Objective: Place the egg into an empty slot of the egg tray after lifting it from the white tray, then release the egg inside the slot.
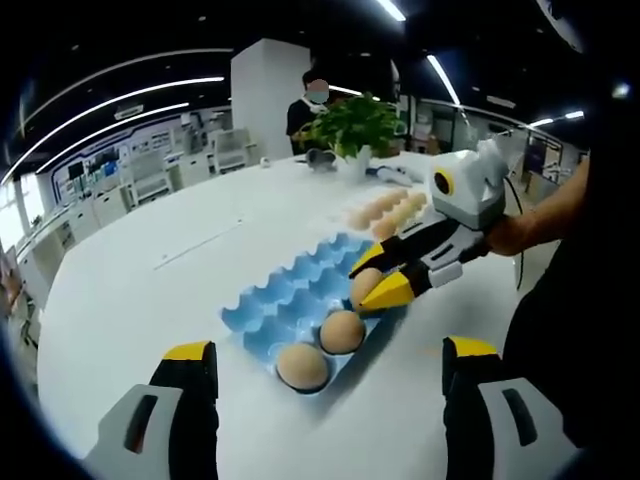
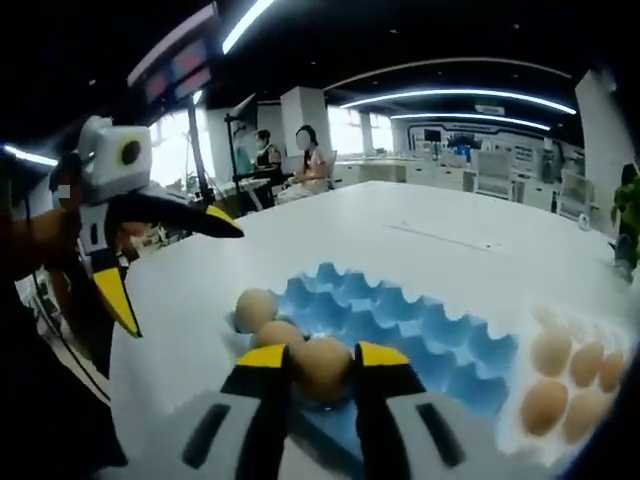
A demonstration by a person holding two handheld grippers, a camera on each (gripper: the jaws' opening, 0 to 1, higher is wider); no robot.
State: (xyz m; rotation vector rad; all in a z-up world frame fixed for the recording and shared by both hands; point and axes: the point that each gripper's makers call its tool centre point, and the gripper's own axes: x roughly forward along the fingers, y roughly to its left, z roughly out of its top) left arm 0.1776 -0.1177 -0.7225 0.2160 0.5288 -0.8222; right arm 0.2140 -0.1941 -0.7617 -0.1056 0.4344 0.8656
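Observation:
The blue egg tray lies on a white table. Two brown eggs sit in its end slots, also seen in the right gripper view. My right gripper is shut on a third egg, low at the slot beside those two; I cannot tell whether it rests in the slot. My left gripper is open and holds nothing, hovering short of the tray's end. The white tray with several eggs lies just beyond the blue tray.
A potted plant stands at the table's far side, with a person behind it. The hand and sleeve holding the right gripper come in from the right. Seated people are at the room's back.

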